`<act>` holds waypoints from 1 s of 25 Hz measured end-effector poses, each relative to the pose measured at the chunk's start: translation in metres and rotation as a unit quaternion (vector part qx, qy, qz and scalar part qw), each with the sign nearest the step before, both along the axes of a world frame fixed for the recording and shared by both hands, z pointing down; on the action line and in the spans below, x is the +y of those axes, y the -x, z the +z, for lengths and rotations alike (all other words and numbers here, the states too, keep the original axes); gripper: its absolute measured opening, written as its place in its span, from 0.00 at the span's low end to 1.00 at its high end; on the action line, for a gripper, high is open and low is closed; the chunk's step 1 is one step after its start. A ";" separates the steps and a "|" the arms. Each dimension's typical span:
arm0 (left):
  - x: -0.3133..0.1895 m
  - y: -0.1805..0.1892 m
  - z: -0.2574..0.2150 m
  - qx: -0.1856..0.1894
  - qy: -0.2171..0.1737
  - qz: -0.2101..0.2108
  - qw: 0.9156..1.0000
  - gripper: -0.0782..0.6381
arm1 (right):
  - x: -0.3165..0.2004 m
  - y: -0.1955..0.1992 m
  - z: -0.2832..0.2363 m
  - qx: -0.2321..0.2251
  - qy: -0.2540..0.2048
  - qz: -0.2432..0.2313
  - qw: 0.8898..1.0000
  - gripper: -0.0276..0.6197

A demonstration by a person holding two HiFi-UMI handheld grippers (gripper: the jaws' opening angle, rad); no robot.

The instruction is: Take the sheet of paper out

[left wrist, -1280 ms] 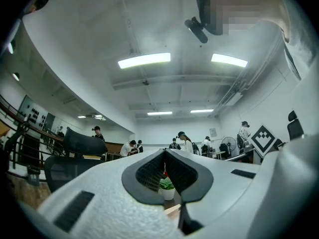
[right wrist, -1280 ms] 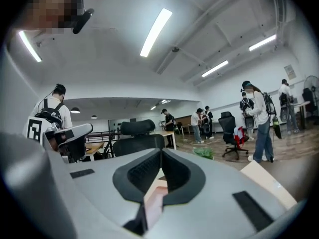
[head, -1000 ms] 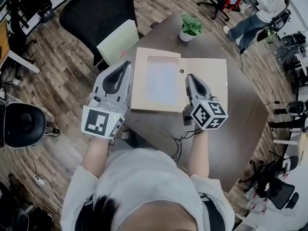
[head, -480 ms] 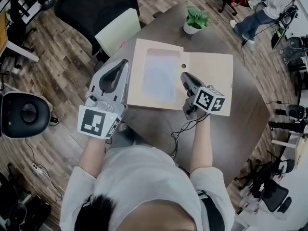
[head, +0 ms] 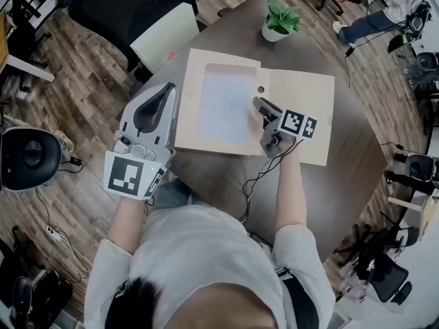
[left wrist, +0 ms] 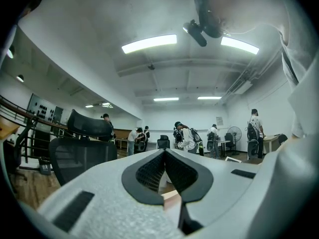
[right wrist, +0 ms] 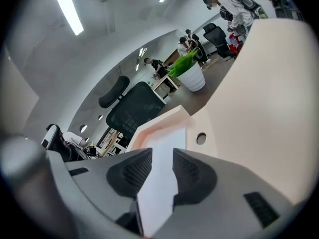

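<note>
The sheet of paper (head: 223, 105) lies flat in the shallow recess of the open tan folder (head: 302, 115) on the table (head: 350, 184); it looks thin, light and limp, likely to slide or crease, so its right edge seems the best place for a gentle pinch. The right gripper (head: 259, 104) tilts down at that edge; its jaws have just been opening and stand moderately apart, the sheet showing between them, pads not pressing. The left gripper (head: 167, 88) is held level beside the folder's left edge, jaws together, empty.

matt paper sheet (head: 223, 105), smooth pale wooden box (head: 306, 101)
</note>
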State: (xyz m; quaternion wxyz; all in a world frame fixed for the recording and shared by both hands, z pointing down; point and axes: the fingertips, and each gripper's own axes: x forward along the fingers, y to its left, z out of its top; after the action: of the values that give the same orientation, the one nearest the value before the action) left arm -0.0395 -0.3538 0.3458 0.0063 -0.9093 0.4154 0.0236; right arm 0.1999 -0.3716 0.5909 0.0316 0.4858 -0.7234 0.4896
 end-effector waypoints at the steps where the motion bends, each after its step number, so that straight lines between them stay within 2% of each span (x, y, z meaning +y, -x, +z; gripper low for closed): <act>1: -0.001 -0.002 0.002 -0.003 0.001 0.000 1.000 0.12 | -0.004 -0.002 0.005 -0.005 0.004 0.001 1.000 0.20; 12: -0.008 -0.004 0.017 -0.023 0.016 -0.009 1.000 0.12 | -0.045 -0.007 0.044 0.026 0.040 -0.003 0.999 0.25; 18: -0.012 0.002 0.026 -0.036 0.026 -0.015 0.999 0.12 | -0.065 -0.003 0.054 0.051 0.041 -0.020 0.998 0.27; 25: -0.011 0.006 0.030 -0.042 0.033 -0.014 0.998 0.12 | -0.075 -0.007 0.066 0.114 0.088 -0.005 0.990 0.27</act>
State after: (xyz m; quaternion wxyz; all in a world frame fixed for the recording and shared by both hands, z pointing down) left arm -0.0451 -0.3648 0.3763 -0.0059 -0.9034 0.4277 -0.0287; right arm 0.2066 -0.4469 0.6566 0.1587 0.5300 -0.6719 0.4924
